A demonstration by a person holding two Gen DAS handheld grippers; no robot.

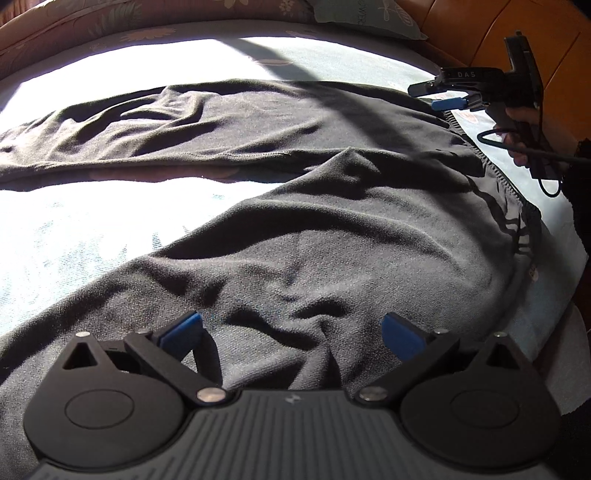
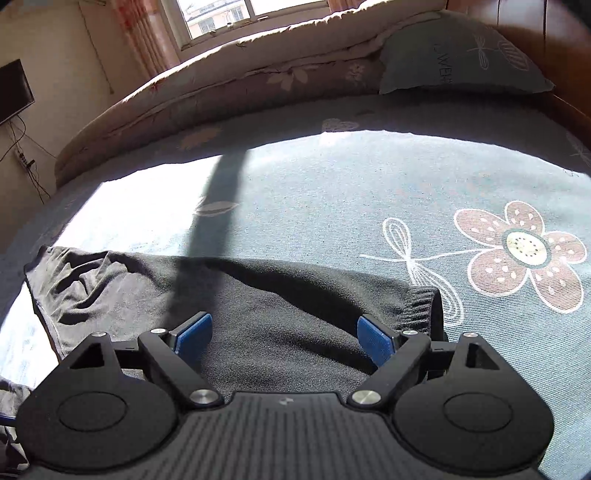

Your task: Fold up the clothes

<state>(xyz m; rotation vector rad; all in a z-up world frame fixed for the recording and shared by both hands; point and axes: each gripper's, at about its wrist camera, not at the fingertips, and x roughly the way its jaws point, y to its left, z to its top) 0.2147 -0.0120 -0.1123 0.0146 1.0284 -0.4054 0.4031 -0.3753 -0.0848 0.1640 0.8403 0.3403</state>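
A pair of dark grey trousers (image 1: 314, 229) lies spread on the bed, waistband at the right, two legs running left. My left gripper (image 1: 291, 332) hovers open over the near leg's wrinkled cloth, nothing between its blue pads. In the left wrist view my right gripper (image 1: 439, 96), held by a hand, hangs above the waistband's far corner, and its jaws look apart. In the right wrist view my right gripper (image 2: 284, 334) stands open above the trousers (image 2: 229, 306), just left of the ribbed waistband (image 2: 424, 306), with no cloth pinched.
The bed sheet (image 2: 351, 206) is blue-grey with flower prints, sunlit at the left. A folded floral quilt (image 2: 221, 92) and a pillow (image 2: 461, 55) lie at the far side. An orange wooden headboard (image 1: 491, 33) stands at the right. A television (image 2: 14, 92) hangs on the left wall.
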